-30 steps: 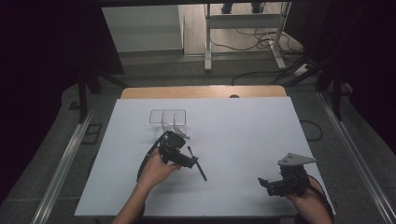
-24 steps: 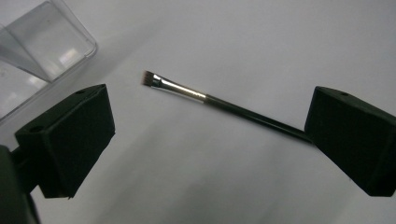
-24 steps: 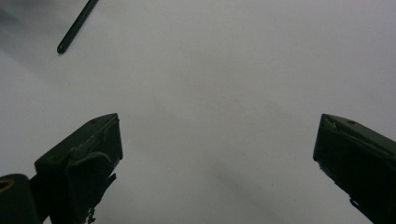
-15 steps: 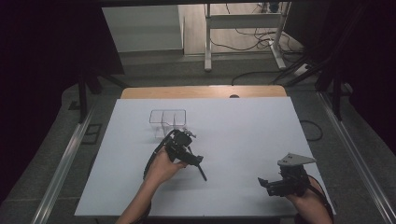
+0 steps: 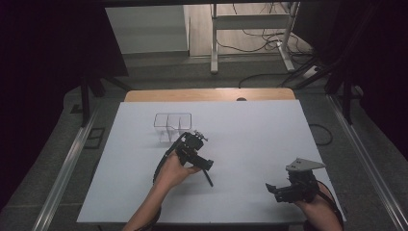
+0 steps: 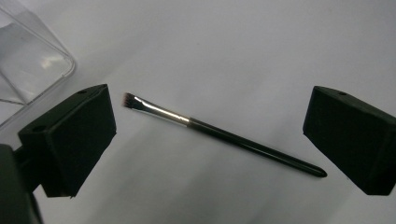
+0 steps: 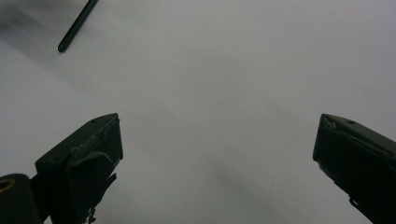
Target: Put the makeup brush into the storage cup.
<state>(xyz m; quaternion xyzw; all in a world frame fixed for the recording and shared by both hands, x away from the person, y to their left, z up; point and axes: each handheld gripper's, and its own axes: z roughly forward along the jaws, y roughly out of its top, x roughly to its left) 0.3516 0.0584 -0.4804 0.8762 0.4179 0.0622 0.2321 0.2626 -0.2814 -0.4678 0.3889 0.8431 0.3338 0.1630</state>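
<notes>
Brush (image 6: 219, 135) lies between the left tool's (image 6: 208, 128) spread jaws.

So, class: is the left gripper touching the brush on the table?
Apart. In the left gripper view, the brush lies flat on the white table between the wide-open jaws of the left gripper, with bare table showing between each jaw and the brush.

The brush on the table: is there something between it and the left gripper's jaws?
Nothing visible. The brush lies bare on the white table between the left gripper's open jaws; the clear container sits off to one side.
</notes>
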